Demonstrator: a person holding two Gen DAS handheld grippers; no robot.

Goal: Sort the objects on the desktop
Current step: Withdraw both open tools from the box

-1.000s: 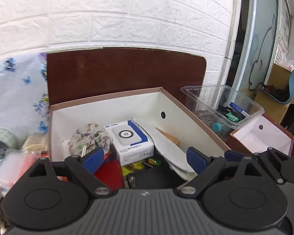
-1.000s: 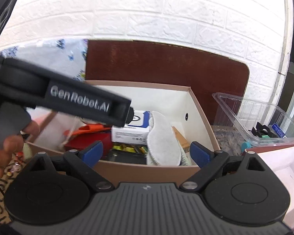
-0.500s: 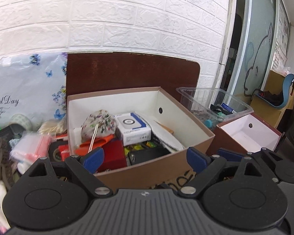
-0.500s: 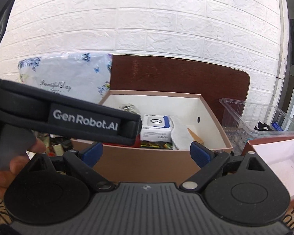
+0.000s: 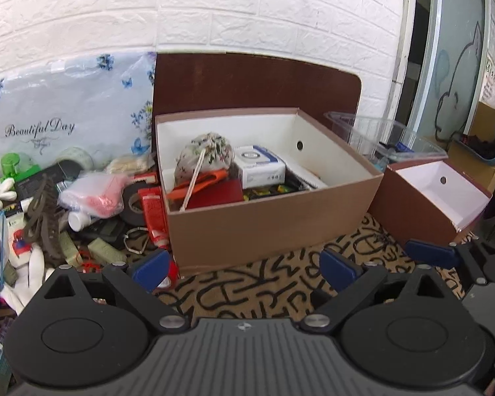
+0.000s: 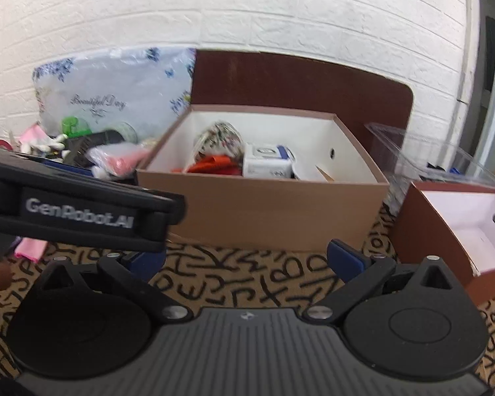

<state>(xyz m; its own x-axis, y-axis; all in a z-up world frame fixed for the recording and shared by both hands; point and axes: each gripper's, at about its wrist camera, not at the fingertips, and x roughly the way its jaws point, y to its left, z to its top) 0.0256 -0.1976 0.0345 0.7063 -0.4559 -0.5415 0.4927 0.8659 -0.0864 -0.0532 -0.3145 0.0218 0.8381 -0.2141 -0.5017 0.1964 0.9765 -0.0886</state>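
While both the left gripper (image 5: 244,269) and right gripper (image 6: 246,259) gape empty, two cardboard boxes (image 5: 274,224), one clear bin (image 5: 379,135).

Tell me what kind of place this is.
Probably a cluttered desk at home or in a small office: a white brick wall behind, a big cardboard box of odds and ends, and a patterned mat underneath.

Hidden, cropped and blurred parts of the desk scene

The large brown box's (image 5: 267,221) near wall hides the lower parts of its contents; the clutter pile (image 5: 49,198) is cut by the left edge and too jumbled to identify fully; the clear plastic bin's (image 6: 435,158) contents are too small to tell; the left gripper's body (image 6: 82,214) blocks items behind it, and the right view is motion-blurred
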